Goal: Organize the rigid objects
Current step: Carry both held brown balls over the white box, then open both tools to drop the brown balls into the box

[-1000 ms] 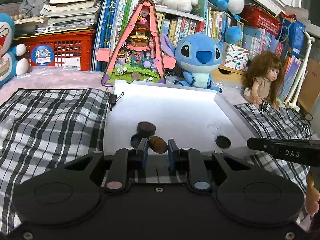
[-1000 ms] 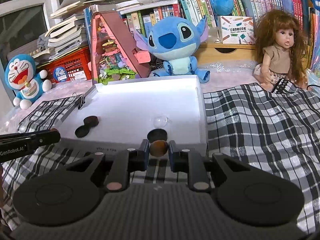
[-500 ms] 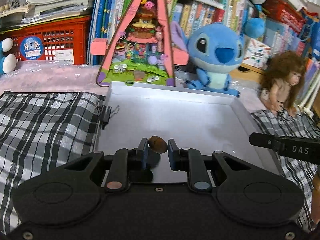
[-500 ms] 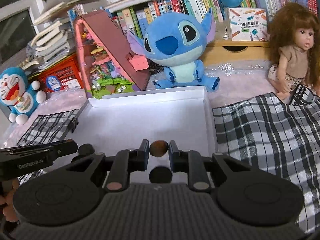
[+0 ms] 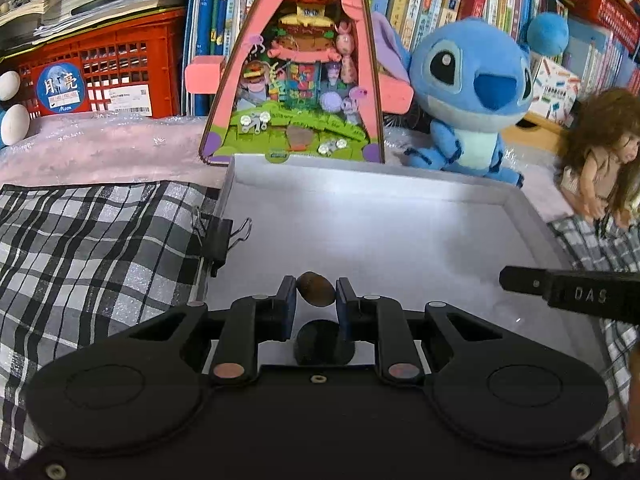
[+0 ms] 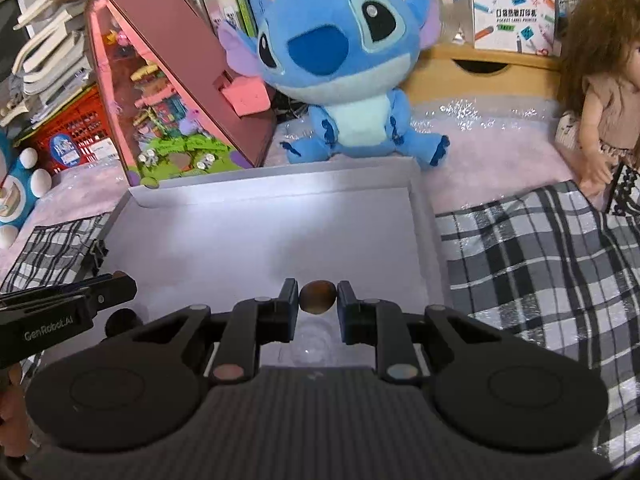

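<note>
My left gripper (image 5: 316, 294) is shut on a small brown stone (image 5: 315, 288) and holds it over the near part of a shallow white tray (image 5: 360, 184). A dark round stone (image 5: 323, 342) lies in the tray just below it. My right gripper (image 6: 318, 296) is shut on another brown stone (image 6: 318, 296) over the same tray (image 6: 280, 184). A clear glass bead (image 6: 310, 344) lies in the tray under the right gripper. A dark stone (image 6: 120, 320) shows at the tray's left, partly hidden by the left gripper's side.
Checked cloth (image 5: 100, 248) lies on both sides of the tray. A binder clip (image 5: 218, 240) grips the tray's left rim. Behind it stand a pink triangular toy house (image 5: 296, 80), a blue plush (image 5: 472, 92), a doll (image 6: 600, 80), a red crate (image 5: 104, 68) and books.
Both grippers have moved forward over the tray, each still holding its brown stone. The dark stones now lie under or behind the fingers, and the toys at the back look closer.
</note>
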Demonstrator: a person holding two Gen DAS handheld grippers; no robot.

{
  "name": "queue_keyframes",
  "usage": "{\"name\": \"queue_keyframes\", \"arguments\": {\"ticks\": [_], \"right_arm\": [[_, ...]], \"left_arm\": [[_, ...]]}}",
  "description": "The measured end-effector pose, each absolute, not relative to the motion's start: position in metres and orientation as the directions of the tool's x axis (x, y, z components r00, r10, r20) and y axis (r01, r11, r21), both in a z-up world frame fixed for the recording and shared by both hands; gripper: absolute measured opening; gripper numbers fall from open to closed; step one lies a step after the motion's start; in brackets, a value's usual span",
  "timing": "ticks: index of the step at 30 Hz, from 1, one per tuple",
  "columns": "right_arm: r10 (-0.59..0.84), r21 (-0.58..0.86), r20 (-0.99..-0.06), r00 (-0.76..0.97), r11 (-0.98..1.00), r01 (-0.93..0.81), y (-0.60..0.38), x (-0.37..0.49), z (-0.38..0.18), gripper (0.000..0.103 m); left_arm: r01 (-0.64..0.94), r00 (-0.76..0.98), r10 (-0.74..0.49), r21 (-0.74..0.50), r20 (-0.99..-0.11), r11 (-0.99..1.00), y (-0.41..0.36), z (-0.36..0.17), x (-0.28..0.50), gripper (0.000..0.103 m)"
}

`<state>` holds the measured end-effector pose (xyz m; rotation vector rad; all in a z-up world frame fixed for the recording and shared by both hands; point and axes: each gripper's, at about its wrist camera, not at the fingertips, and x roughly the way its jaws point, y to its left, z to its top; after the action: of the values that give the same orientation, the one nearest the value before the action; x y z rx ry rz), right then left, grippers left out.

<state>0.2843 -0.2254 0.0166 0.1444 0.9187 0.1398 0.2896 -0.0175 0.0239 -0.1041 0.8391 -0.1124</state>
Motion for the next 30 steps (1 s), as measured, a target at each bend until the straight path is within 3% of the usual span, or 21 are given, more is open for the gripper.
{"name": "queue_keyframes", "arguments": {"ticks": [16,18,20,22,30], "right_arm": [[0.181,0.177,-0.802,0.568,0.982,-0.064,-0.220,0.286,0.006,0.025],[0.183,0.179,-0.801,0.570,0.982,-0.064,-0.220,0.286,0.007,0.028],[0.187,0.187,-0.796,0.576,0.981,-0.060,-0.222,0.285,0.008,0.033],[0.188,0.189,-0.791,0.583,0.980,-0.059,-0.223,0.283,0.010,0.049],[0.207,0.194,-0.747,0.632,0.977,-0.092,-0.228,0.261,0.026,0.064]], "left_arm": [[0.064,0.668,-0.127,-0.114,-0.733,0.991,-0.018,0.016,0.291,0.020],[0.066,0.671,-0.115,-0.096,-0.732,0.993,-0.020,0.017,0.290,0.021],[0.075,0.680,-0.117,-0.090,-0.724,0.993,-0.021,0.019,0.287,0.030],[0.082,0.690,-0.119,-0.087,-0.714,0.993,-0.021,0.023,0.282,0.040],[0.150,0.720,-0.164,-0.080,-0.674,0.985,-0.022,0.049,0.250,0.055]]}}
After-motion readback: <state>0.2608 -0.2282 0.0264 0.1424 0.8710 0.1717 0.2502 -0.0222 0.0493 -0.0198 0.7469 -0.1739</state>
